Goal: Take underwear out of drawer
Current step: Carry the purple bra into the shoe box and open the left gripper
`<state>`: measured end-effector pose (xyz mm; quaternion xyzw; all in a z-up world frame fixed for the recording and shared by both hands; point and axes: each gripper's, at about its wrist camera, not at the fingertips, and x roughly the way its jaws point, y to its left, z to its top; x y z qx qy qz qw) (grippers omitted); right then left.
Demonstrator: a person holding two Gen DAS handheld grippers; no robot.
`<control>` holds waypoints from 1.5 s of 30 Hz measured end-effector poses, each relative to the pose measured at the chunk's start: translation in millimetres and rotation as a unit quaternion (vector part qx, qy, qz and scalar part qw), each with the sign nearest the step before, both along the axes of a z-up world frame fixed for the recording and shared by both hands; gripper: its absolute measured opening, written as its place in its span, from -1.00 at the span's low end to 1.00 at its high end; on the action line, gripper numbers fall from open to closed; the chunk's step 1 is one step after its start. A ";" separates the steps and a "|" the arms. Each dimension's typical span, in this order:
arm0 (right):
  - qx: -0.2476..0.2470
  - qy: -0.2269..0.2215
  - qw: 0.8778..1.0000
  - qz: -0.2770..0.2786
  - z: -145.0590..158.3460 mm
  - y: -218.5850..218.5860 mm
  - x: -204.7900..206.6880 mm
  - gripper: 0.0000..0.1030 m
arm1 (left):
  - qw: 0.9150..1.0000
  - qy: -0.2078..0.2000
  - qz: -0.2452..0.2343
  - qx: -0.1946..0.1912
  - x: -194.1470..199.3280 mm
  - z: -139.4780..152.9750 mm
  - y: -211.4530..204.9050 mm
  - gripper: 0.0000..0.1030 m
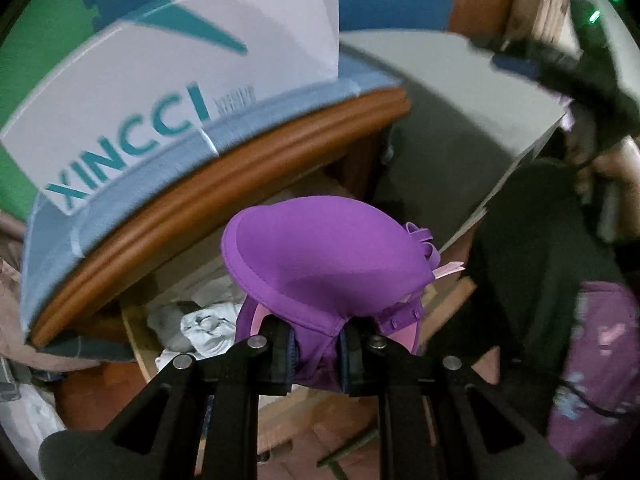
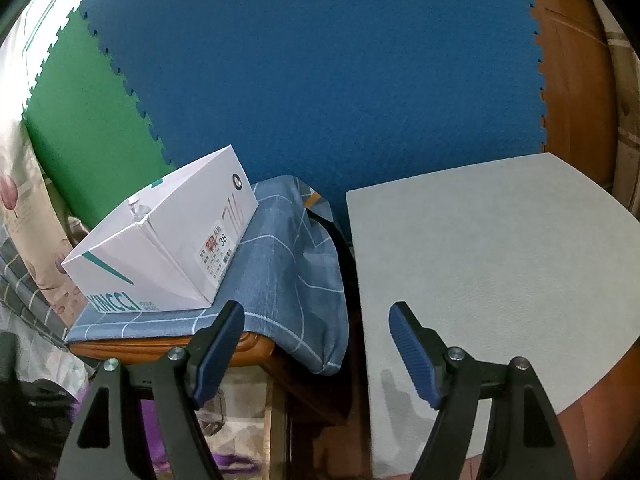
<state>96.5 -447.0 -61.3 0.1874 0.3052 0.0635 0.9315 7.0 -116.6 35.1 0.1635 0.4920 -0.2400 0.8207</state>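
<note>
A purple bra [image 1: 320, 256] is clamped at its lower edge between the fingers of my left gripper [image 1: 318, 354], held up above the open wooden drawer [image 1: 136, 332]. White and grey clothes [image 1: 200, 328] lie in the drawer below. My right gripper [image 2: 316, 350] is open and empty, its blue pads [image 2: 412, 354] spread, over the gap between the nightstand and a grey board [image 2: 480, 280]. The other gripper [image 1: 560, 64] shows blurred at the upper right of the left wrist view.
A white XINCCI shoebox [image 2: 160, 256] sits on a blue checked cloth [image 2: 288, 264] on the wooden nightstand [image 1: 224, 196]. Blue [image 2: 320, 80] and green [image 2: 88, 128] foam mats cover the wall. Dark and purple patterned clothing [image 1: 592, 360] lies at the right.
</note>
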 end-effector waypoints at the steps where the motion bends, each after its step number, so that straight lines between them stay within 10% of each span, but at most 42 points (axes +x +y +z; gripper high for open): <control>1: -0.001 0.001 1.000 0.000 0.0 0.7 0.2 0.49 | 1.000 -0.001 0.000 -0.010 -1.0 3.7 7.6 -0.73; 13: -0.002 0.002 1.000 0.002 -0.2 2.3 0.8 0.49 | 0.992 -0.046 0.021 -0.112 9.8 148.0 33.0 -0.72; 22: 0.005 -0.003 1.000 0.002 0.2 -0.1 -0.6 0.49 | 0.981 -0.156 0.046 -0.106 80.5 230.3 21.7 -0.72; 34: 0.009 -0.002 1.000 0.005 -1.3 -1.2 0.6 0.49 | 0.978 -0.144 0.131 -0.074 214.6 166.3 29.7 -0.71; 45: -0.001 0.007 1.000 0.009 -1.3 4.5 4.3 0.49 | 0.981 -0.100 0.162 -0.032 244.7 91.2 51.3 -0.70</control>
